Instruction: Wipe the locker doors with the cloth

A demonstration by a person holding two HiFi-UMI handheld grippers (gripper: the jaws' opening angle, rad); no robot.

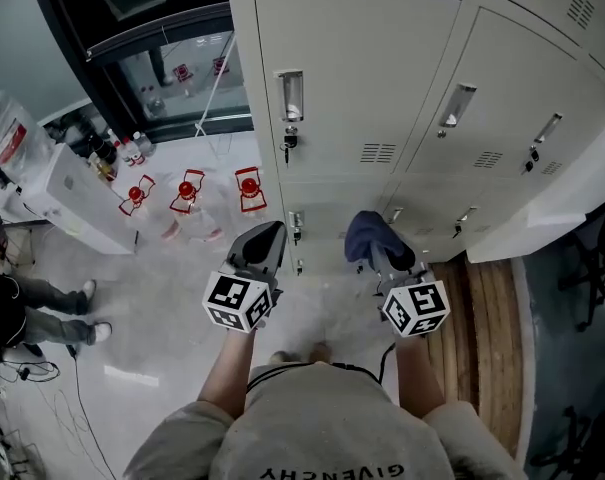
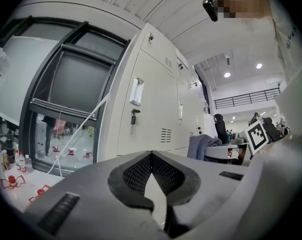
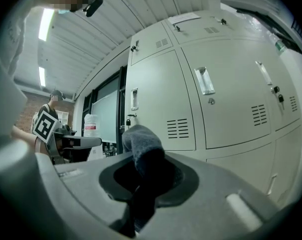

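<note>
Running upside down along the bottom of the head view, the word GIVENCHY on the person's grey shirt [image 1: 322,428] was the only print that could be read. The red label on the plastic jug [image 1: 12,133] at far left was too small to make out. Each gripper carried a cube of black-and-white square markers.

The left gripper [image 1: 267,234] [image 2: 151,156] had its 2 fingers pressed together at the tips with nothing between them, pointing toward the pale grey lockers [image 1: 362,78]. The right gripper [image 1: 384,256] [image 3: 147,178] had its fingers pinching the dark blue cloth [image 1: 374,236] [image 3: 143,144]. The cloth bunched up above the fingers, in front of the lower row of locker doors [image 1: 327,218]. Whether it touched a door could not be told.
</note>
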